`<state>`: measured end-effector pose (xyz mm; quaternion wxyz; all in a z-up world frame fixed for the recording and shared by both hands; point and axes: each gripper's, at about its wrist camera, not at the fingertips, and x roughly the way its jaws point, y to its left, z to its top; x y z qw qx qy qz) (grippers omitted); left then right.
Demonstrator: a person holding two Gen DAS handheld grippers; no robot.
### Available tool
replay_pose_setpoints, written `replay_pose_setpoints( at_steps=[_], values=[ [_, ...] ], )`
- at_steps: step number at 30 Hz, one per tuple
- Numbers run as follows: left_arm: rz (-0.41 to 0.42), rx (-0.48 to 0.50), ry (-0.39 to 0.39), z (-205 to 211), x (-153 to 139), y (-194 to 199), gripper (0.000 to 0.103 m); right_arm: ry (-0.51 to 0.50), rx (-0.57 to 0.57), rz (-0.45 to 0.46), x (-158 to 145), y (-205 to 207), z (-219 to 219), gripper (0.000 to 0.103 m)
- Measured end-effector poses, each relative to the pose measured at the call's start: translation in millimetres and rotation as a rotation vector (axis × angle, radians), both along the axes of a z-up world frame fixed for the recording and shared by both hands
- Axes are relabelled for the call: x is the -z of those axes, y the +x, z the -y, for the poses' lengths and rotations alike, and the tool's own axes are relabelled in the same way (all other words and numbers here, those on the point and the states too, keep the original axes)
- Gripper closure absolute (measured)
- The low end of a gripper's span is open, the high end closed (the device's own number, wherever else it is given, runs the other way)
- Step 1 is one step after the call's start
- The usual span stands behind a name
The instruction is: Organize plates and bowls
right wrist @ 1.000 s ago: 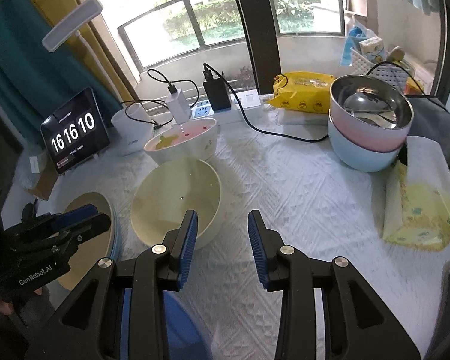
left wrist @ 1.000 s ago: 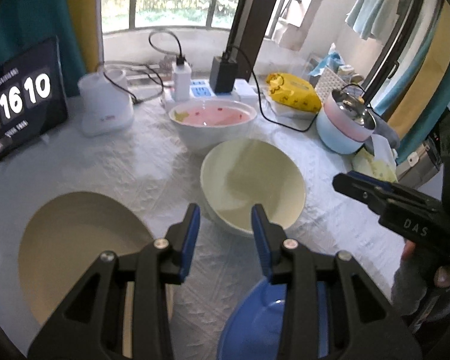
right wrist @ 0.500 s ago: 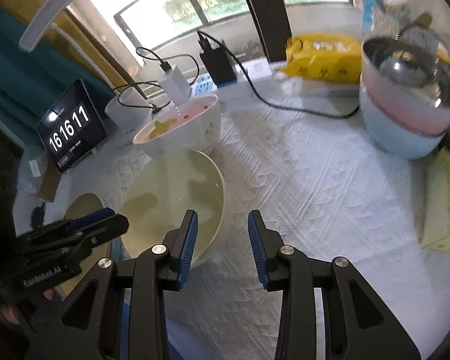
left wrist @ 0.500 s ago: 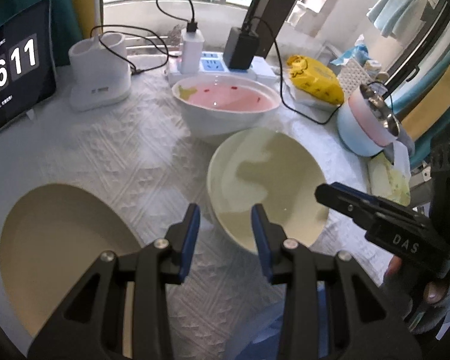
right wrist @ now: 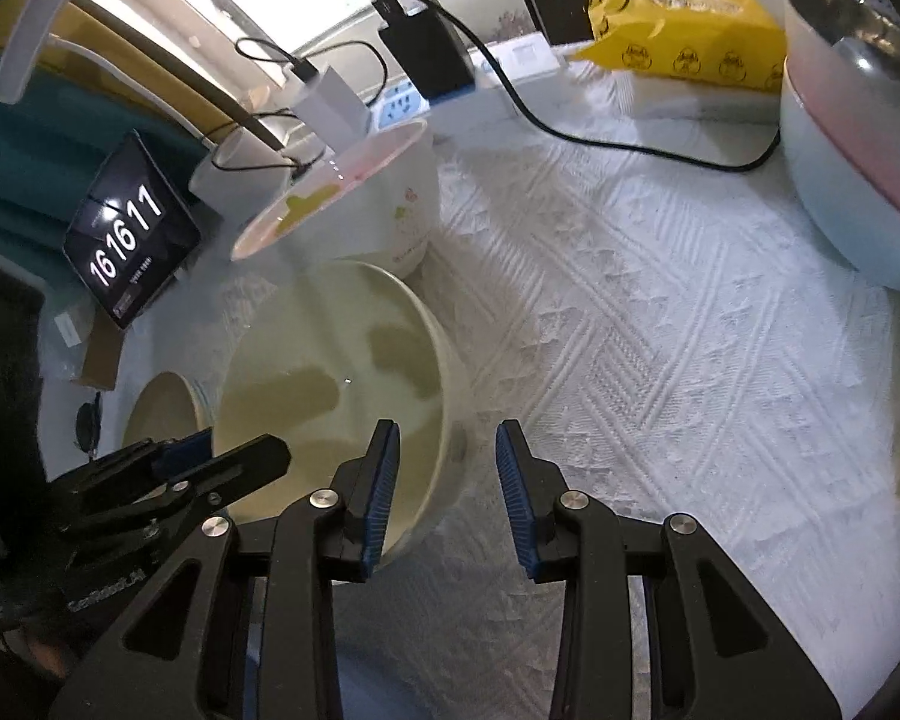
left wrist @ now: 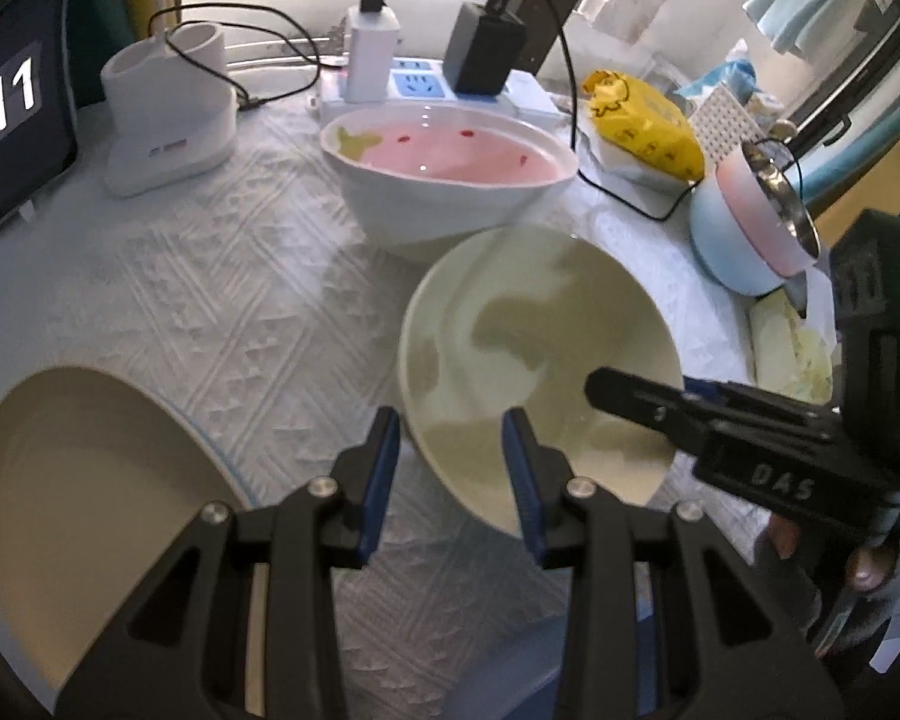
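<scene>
A cream bowl (left wrist: 534, 348) (right wrist: 330, 396) stands on the white tablecloth. My left gripper (left wrist: 450, 480) is open and straddles the bowl's near-left rim, one pad outside and one over the inside. My right gripper (right wrist: 447, 480) is open too and straddles the right rim in the same way. No pad presses on the rim. Each gripper shows in the other's view, the right gripper (left wrist: 630, 396) over the bowl's right side and the left gripper (right wrist: 222, 462) at its left. A cream plate (left wrist: 90, 480) (right wrist: 162, 414) lies to the left. Just behind the cream bowl stands a white bowl with a pink inside (left wrist: 444, 180) (right wrist: 354, 204).
Stacked pink and pale-blue bowls holding a steel one (left wrist: 750, 228) (right wrist: 858, 168) stand at the right. A power strip with chargers (left wrist: 414, 84), a yellow pack (left wrist: 642, 120), a white holder (left wrist: 168, 114) and a clock tablet (right wrist: 126, 240) line the back. Bare cloth (right wrist: 660, 360) lies right of the cream bowl.
Both grippers have come down and forward onto the cream bowl, so its rim now lies between each pair of fingers. Their openings look unchanged. The clock went from 10 to 11.
</scene>
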<state>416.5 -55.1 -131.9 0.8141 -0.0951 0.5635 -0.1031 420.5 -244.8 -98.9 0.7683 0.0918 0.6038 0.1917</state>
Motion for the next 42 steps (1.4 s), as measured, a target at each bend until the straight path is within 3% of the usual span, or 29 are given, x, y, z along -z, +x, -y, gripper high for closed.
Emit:
replay_pose_setpoints(
  at_steps=[2,8,20,42],
  values=[
    [0.002,0.006,0.025,3.6,0.7,1.3,0.067,0.027,-0.014,-0.007,2.7,1.1,-0.9,0.074],
    [0.045,0.033,0.062,9.2,-3.2,-1.6,0.070,-0.016,-0.038,0.025,1.9,0.2,-6.7,0.078],
    [0.146,0.034,0.052,8.5,-18.5,-13.3,0.075,-0.060,-0.033,0.079,-8.1,-10.8,-1.3,0.090],
    [0.345,0.011,0.030,4.5,-72.3,-49.6,0.079,-0.038,0.023,0.259,-75.2,-40.9,4.4,0.093]
  ],
)
